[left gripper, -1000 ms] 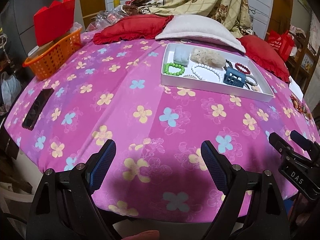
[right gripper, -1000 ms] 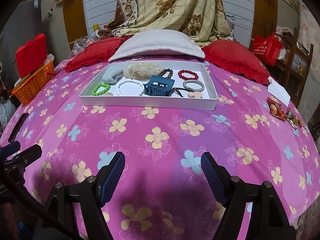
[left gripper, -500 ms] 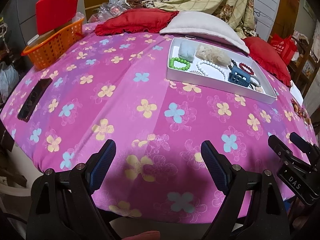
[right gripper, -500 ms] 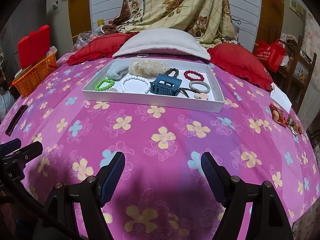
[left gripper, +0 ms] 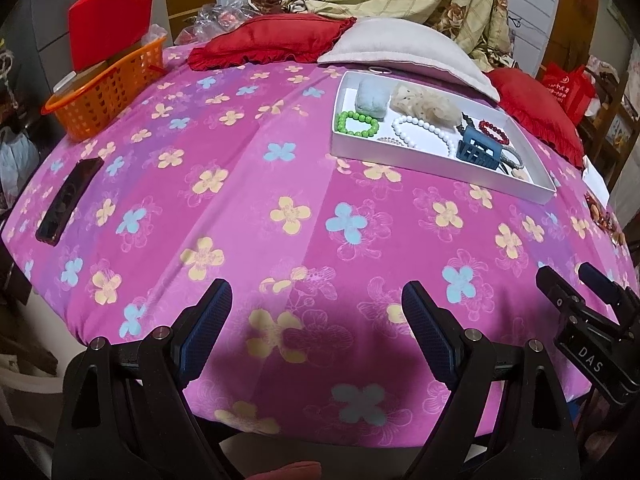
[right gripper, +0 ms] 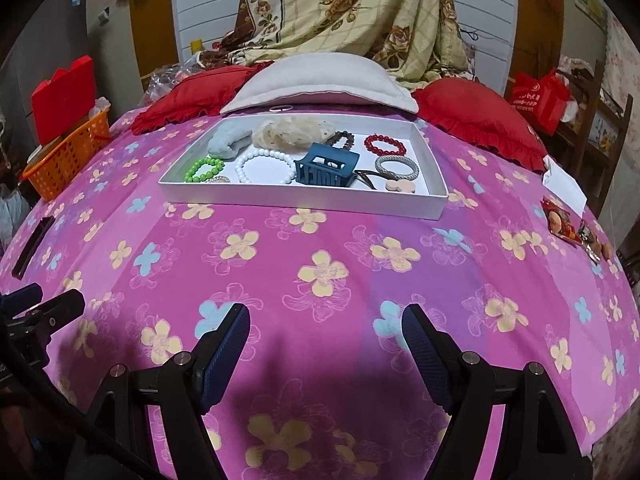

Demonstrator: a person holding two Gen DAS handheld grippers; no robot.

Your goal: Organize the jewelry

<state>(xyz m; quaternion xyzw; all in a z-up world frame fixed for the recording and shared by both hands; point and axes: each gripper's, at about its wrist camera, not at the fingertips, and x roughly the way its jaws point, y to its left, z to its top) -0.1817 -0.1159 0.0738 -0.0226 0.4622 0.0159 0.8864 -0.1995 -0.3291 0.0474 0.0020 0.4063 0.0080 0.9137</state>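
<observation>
A white tray (right gripper: 304, 197) lies at the far side of the pink flowered table and shows in the left wrist view (left gripper: 440, 168) at upper right. It holds a green bead bracelet (right gripper: 204, 169), a white bead necklace (right gripper: 264, 166), a blue hair claw (right gripper: 326, 168), a red bead bracelet (right gripper: 384, 143), a silver bangle (right gripper: 397, 166), a pale blue scrunchie (right gripper: 228, 140) and a beige scrunchie (right gripper: 288, 132). My left gripper (left gripper: 316, 312) and right gripper (right gripper: 326, 336) are open and empty, over the table's near edge, well short of the tray.
An orange basket (left gripper: 108, 88) with a red box stands at far left. A black phone (left gripper: 68, 200) lies near the left edge. Red cushions (right gripper: 480, 116) and a white pillow (right gripper: 320, 84) sit behind the tray. Snack packets (right gripper: 568, 228) lie at right.
Both grippers have risen and tilted down a little, so the table and tray sit lower and closer in view. Both stay open. Nothing on the table has moved.
</observation>
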